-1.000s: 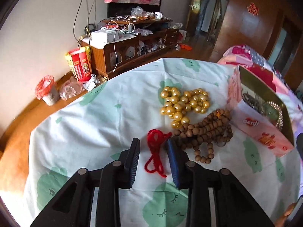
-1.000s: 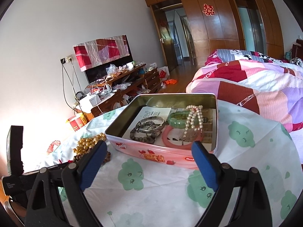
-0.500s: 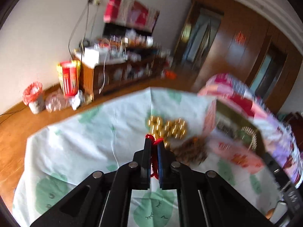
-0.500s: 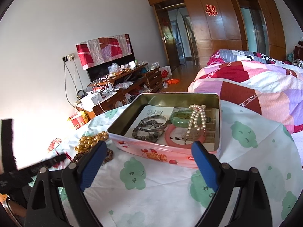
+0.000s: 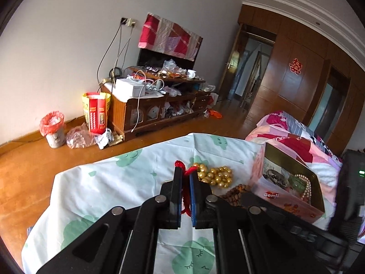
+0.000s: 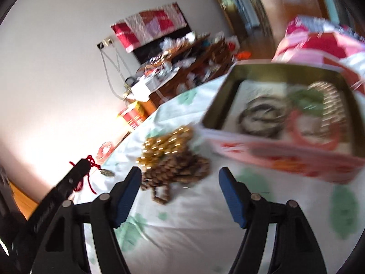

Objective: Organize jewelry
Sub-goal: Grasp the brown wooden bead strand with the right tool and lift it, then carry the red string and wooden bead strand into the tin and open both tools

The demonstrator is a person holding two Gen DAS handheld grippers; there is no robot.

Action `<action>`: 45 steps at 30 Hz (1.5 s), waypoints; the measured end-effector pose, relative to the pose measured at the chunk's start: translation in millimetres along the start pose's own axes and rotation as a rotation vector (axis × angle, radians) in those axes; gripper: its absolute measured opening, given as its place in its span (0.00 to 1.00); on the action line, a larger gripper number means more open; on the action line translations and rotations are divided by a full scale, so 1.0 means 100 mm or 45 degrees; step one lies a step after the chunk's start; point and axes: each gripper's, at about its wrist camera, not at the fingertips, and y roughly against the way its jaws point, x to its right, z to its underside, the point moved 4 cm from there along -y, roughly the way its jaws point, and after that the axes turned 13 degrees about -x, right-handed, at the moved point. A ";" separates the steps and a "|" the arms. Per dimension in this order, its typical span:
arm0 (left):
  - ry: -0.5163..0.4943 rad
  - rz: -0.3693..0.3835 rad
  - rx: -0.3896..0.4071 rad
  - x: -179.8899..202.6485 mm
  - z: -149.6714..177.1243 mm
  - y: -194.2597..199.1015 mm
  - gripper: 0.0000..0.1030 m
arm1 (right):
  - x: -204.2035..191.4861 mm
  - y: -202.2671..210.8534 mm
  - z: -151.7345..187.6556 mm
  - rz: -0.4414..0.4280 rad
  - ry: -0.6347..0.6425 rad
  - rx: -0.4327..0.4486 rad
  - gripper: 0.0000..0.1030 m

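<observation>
- The left tongs (image 5: 186, 178) are seen pressed together, with a red cord (image 5: 186, 196) pinched between the two pads and lifted clear of the bench (image 5: 127, 182)
- One loop of the cord is shown sticking out past the tips, and the rest is seen hanging down between the pads
- In the right wrist view, a small dark pendant (image 6: 107, 173) is seen dangling from the cord beside the left tongs, above the bench edge
- The bench is covered by a white cloth printed with green shapes
- A heap of gold beads (image 5: 215, 175) is laid on the cloth just beyond the left tongs, and a string of brown wooden beads (image 5: 235, 193) is laid touching it on the near side
- An open pink tin (image 5: 289, 203) is placed to the right of the beads; a pearl strand (image 5: 306, 186), a green bangle (image 5: 296, 181), a pink ring (image 6: 312, 132) and darker bracelets (image 6: 262, 116) are held in it
- The right tongs (image 6: 180, 196) are shown spread and closing, with nothing between the pads; they are pointed at the cloth near the brown beads, whose pile lies just beyond the left pad
- The right wrist view is blurred by motion, so fine detail in the tin cannot be told
</observation>
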 end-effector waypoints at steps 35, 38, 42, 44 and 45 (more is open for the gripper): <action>-0.045 0.034 -0.044 0.07 0.03 -0.04 0.04 | 0.14 0.58 -0.04 0.086 0.130 0.242 0.17; -0.078 0.035 -0.036 0.12 0.04 -0.02 0.04 | 0.18 0.63 -0.08 0.094 0.106 0.272 0.17; -0.125 0.041 -0.037 0.22 0.06 0.01 0.04 | 0.24 0.73 -0.10 0.113 0.082 0.318 0.17; -0.164 0.052 -0.032 0.30 0.08 0.06 0.04 | 0.28 0.78 -0.12 0.118 0.078 0.332 0.17; -0.179 0.057 -0.027 0.33 0.07 0.07 0.04 | 0.36 0.87 -0.10 0.120 0.075 0.344 0.17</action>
